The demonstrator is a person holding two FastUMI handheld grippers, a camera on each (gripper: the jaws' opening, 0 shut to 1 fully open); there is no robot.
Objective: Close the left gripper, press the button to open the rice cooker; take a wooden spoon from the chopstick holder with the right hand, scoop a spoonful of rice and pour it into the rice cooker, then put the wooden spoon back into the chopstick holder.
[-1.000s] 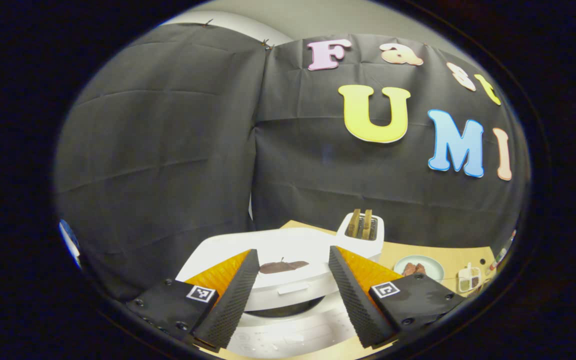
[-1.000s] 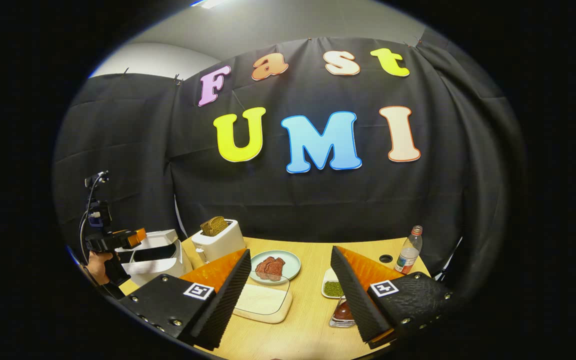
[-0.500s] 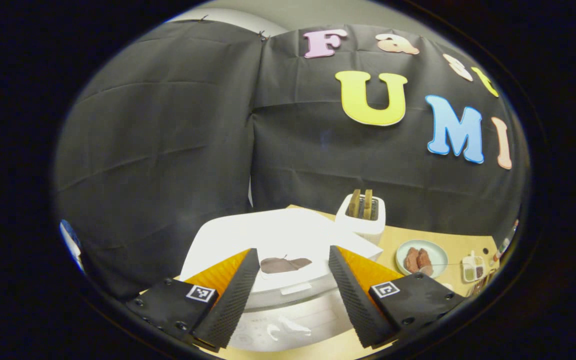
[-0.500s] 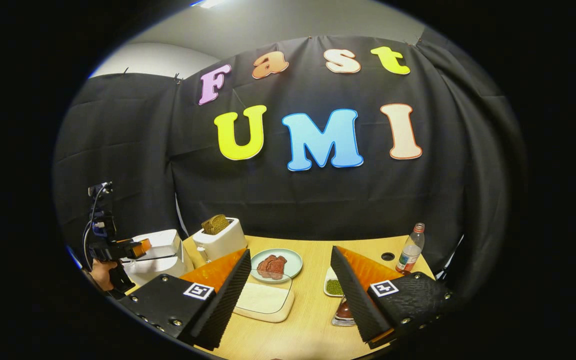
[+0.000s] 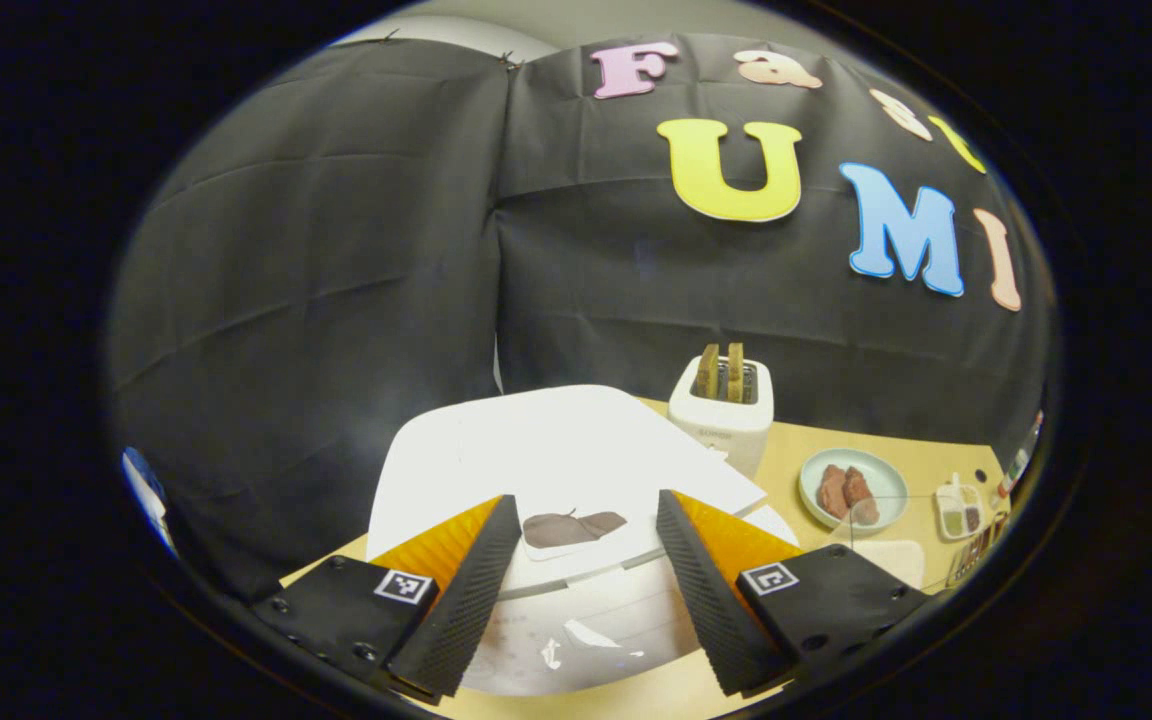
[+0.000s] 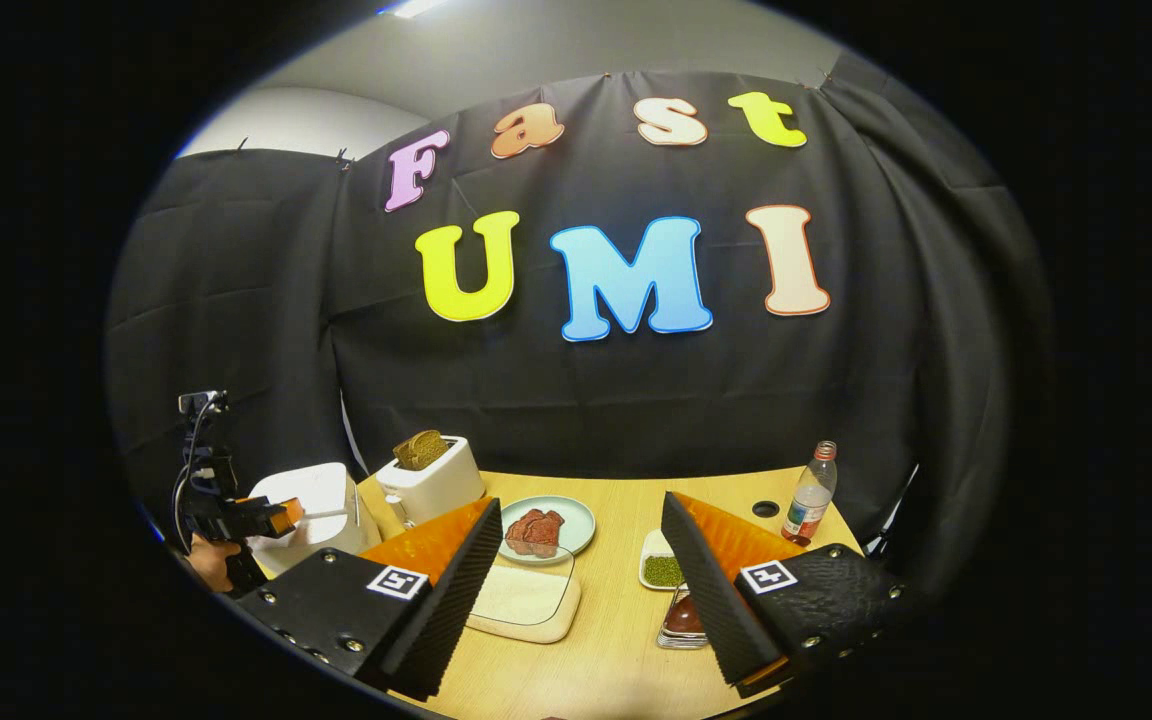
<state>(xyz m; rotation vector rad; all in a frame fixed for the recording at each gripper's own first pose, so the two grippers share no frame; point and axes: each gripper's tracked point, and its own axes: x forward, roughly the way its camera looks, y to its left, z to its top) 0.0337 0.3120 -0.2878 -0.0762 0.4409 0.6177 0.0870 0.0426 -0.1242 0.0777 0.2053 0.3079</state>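
Rice cooker (image 5: 576, 470), lid down: directly ahead of left gripper (image 5: 576, 600) (fingers spread wide, empty); right gripper (image 6: 576, 600) likewise open.

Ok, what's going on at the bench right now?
A person holds a gripper in each hand. The left gripper hovers over the white rice cooker, jaws apart, gripping nothing; the lid looks down, so the button press to open it seems not yet done. The right gripper is open and empty above the table, near a board.
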